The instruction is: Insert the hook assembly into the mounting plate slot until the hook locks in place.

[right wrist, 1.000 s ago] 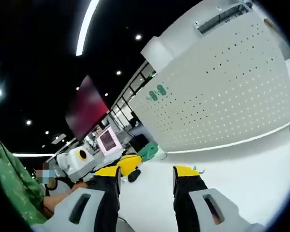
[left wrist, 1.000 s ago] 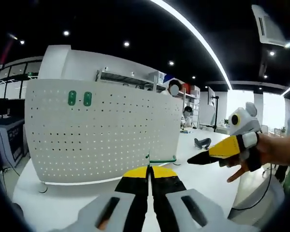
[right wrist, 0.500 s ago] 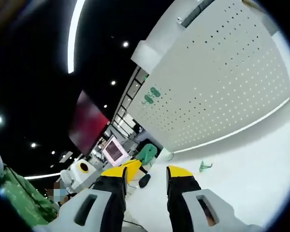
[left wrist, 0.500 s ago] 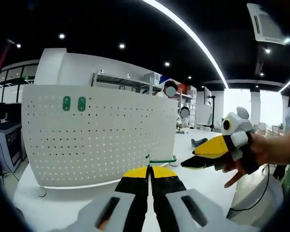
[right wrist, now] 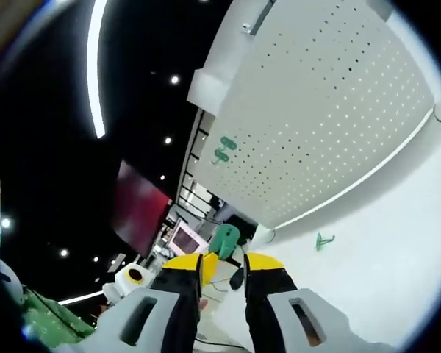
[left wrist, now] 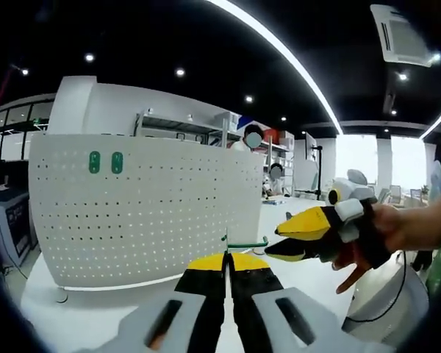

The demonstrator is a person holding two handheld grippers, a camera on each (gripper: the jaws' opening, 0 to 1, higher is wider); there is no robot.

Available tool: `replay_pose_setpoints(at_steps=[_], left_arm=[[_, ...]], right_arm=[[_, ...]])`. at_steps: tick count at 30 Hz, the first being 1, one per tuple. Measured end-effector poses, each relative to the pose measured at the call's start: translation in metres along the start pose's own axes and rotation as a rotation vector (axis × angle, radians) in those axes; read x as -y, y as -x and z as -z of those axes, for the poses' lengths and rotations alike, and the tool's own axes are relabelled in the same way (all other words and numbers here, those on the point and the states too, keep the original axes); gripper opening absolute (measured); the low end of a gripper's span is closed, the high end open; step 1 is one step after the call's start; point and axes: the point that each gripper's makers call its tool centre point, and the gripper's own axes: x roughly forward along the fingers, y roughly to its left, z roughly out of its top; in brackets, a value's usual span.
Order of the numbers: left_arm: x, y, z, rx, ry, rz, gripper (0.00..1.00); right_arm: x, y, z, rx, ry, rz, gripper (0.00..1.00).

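The green hook (left wrist: 244, 243) sits low at centre of the left gripper view, pinched in the closed fingers of the left gripper (left wrist: 226, 266). The white pegboard (left wrist: 147, 209) stands beyond on the white surface (left wrist: 95, 309), well apart. The right gripper (right wrist: 220, 266), fingers nearly closed, holds nothing. Insertion not begun; next, carry the hook to a slot.
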Motion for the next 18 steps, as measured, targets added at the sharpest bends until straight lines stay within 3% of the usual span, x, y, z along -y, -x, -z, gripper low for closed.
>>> replay_pose_setpoints(at_steps=[18], left_arm=[[0.015,-0.004,-0.002,0.010,-0.008,0.033,0.01]], right_arm=[[-0.003,-0.007,-0.001,-0.001,0.000,0.000,0.14]])
